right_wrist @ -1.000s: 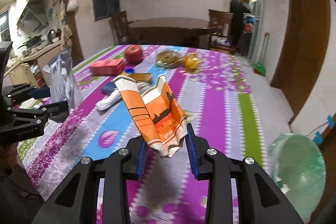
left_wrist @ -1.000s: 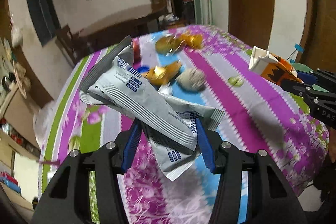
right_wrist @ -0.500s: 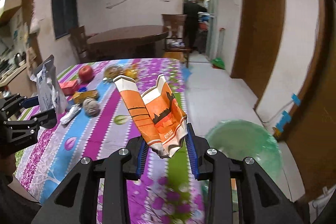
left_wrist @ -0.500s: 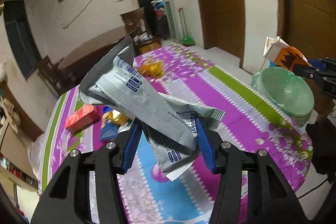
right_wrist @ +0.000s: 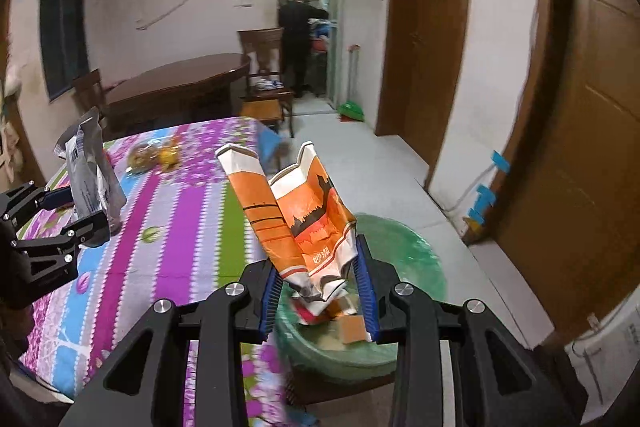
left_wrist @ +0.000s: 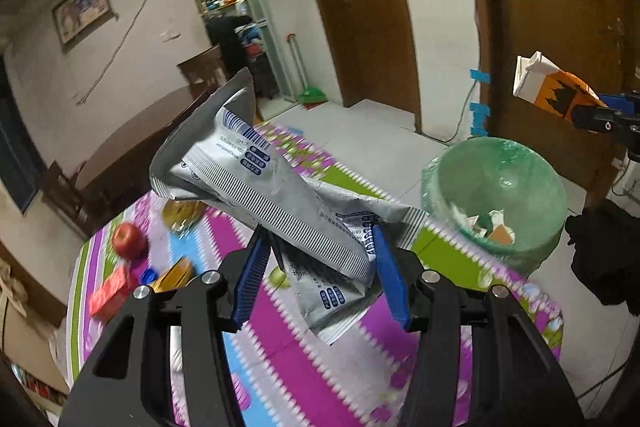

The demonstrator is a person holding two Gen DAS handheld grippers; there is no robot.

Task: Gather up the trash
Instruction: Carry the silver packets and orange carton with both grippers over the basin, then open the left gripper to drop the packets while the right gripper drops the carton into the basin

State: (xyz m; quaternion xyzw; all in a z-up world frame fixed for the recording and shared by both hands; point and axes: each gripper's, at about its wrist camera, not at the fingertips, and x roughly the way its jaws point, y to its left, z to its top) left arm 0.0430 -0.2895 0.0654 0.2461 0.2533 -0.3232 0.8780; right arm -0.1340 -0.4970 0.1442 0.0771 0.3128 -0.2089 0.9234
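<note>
Between my left claw pads sits a crumpled silver wrapper, gripped at its lower end, long axis slanting up and left; my right claw clamps an orange carton, standing upright over the green-lined bin beside the counter

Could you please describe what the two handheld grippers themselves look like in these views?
Both the left gripper and right gripper are matte black frames with cut-out linkage arms, round silver screw heads at the pivots, and ribbed blue pads lining the fingers. No cables or sleeves show.
</note>
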